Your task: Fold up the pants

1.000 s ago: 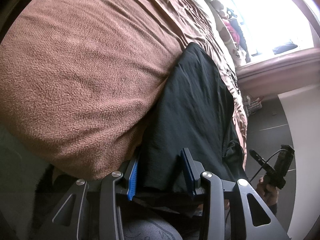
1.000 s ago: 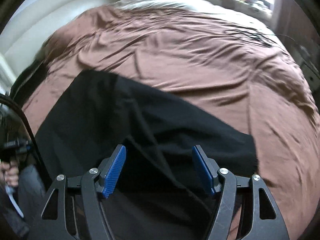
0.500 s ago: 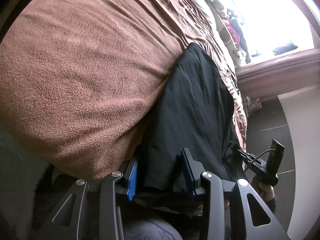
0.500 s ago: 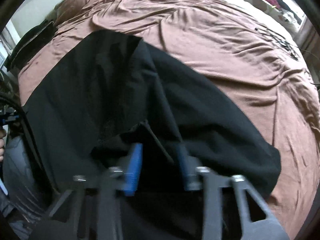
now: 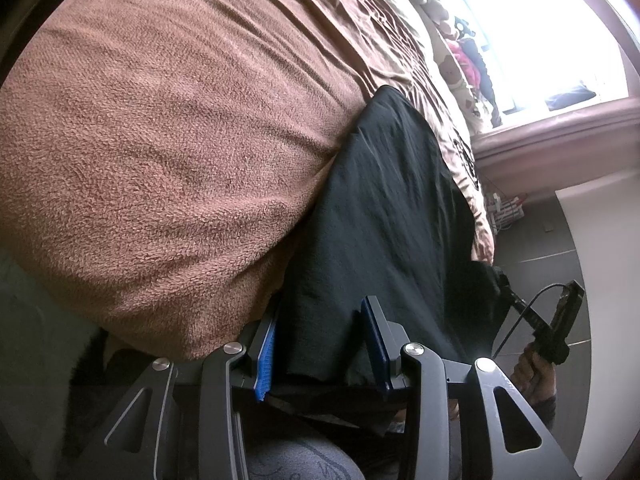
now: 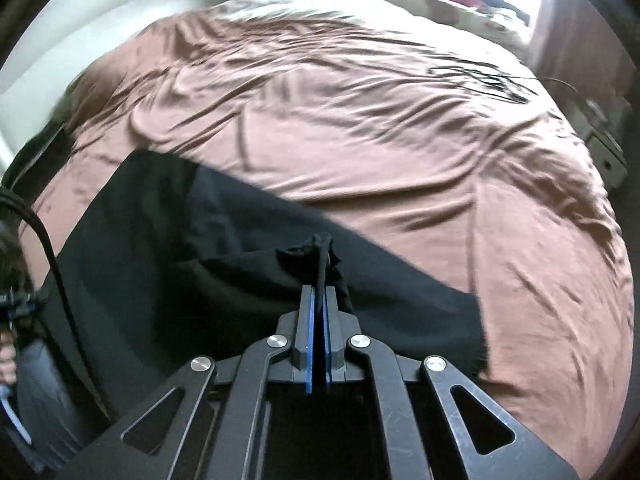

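Daylight is pouring in through the window (image 5: 552, 36), which is blowing out to pure white in the left wrist view and glaring again along the top edge of the right wrist view, while the dark corners of both fisheye circles are falling off into black. The brown bedspread (image 6: 400, 120) is catching that light across its wrinkles and throwing soft shadows between them, and it is smearing with motion blur in the right wrist view, most at the left and right margins. The black pants (image 5: 384, 208) are swallowing nearly all detail, and straight lines are bending hard toward every rim.
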